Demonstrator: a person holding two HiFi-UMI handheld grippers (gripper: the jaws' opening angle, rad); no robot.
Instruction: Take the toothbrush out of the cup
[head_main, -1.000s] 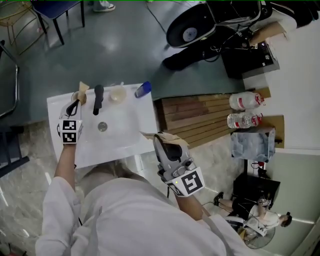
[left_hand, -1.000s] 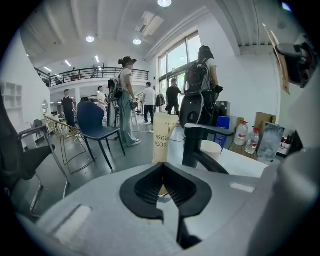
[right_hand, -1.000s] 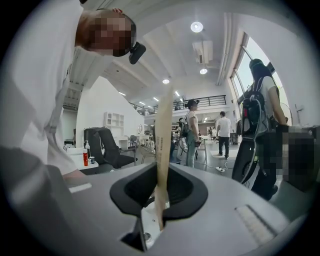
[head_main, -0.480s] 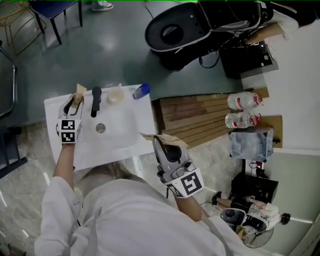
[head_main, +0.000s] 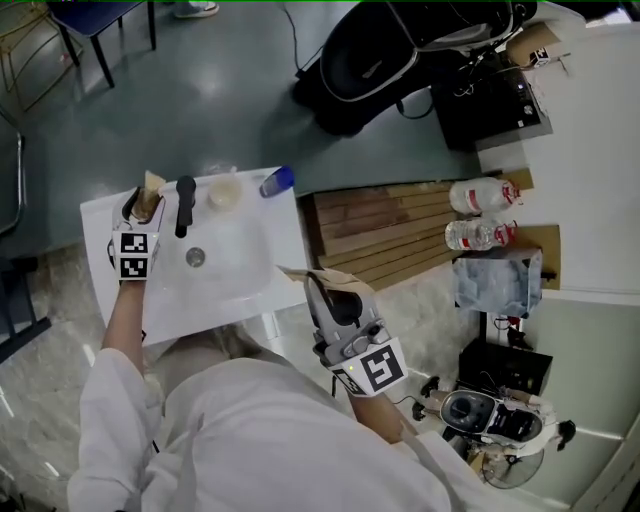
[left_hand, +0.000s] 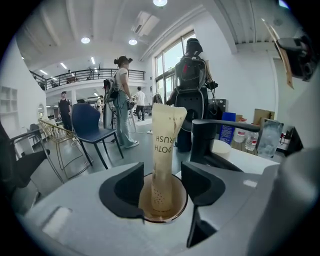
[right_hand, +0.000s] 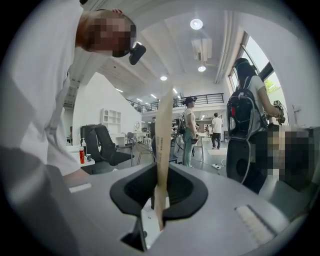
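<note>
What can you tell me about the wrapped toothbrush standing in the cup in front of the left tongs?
The toothbrush is in a tan paper sleeve with dark lettering along it, small perforations low down and a creased, flared top. It stands nearly upright in a brown translucent cup on a white sink. The left tongs, whose jaws have just been opening, flank it without touching.

The left gripper (left_hand: 162, 184) has just been opening its jaws, with the cup (left_hand: 145, 202) between them, and they are covering the cup's sides. The paper toothbrush packet (left_hand: 165, 145) is hiding the brush inside it, and its fold is hiding some letters. In the head view the cup is looking too small to make out. The right gripper (right_hand: 161, 192) is covering the bottom end of its paper strip (right_hand: 162, 140). The top edge is cutting off the blue chair (head_main: 100, 15).
</note>
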